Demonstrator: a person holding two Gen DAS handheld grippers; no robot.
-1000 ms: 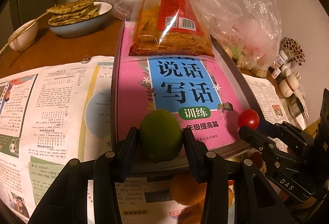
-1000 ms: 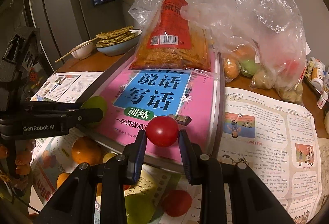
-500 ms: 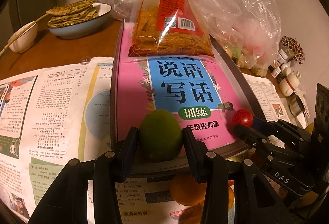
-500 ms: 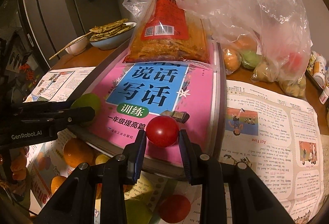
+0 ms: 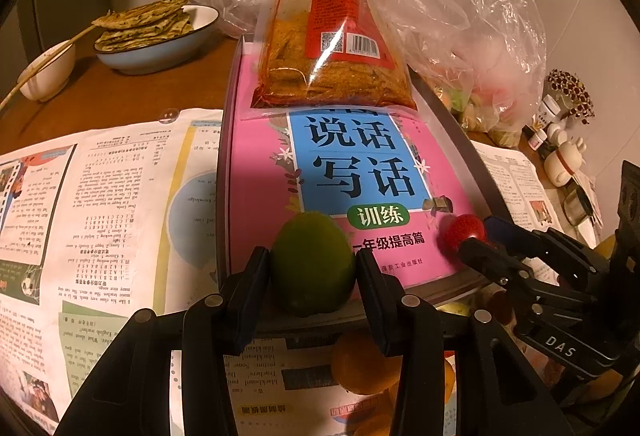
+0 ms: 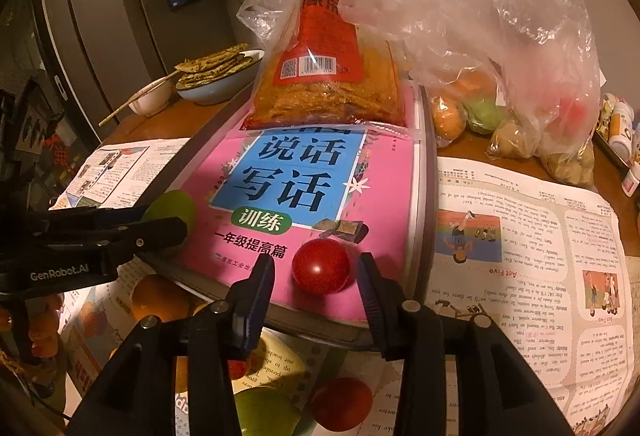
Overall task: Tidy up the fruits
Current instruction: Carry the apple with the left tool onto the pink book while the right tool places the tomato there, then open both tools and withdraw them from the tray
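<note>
My left gripper (image 5: 312, 272) is shut on a green fruit (image 5: 313, 262) at the near edge of a tray (image 5: 226, 140) lined with a pink book (image 5: 256, 164). My right gripper (image 6: 316, 270) is open, with a red tomato (image 6: 322, 266) resting on the pink book (image 6: 384, 176) between its fingers, apart from both. The right gripper (image 5: 470, 242) also shows in the left wrist view beside the tomato (image 5: 460, 230). The green fruit (image 6: 172, 206) shows in the right wrist view held by the left gripper.
A snack bag (image 5: 332, 36) lies at the tray's far end. Oranges (image 5: 360, 364), a green fruit (image 6: 264, 412) and a tomato (image 6: 340, 400) lie on newspaper (image 5: 100, 196) below the tray. A plastic bag of fruit (image 6: 500, 84) and a bowl of flatbread (image 5: 156, 36) stand behind.
My right gripper has opened and the tomato now rests on the pink book. My left gripper still holds the green fruit in the same place.
</note>
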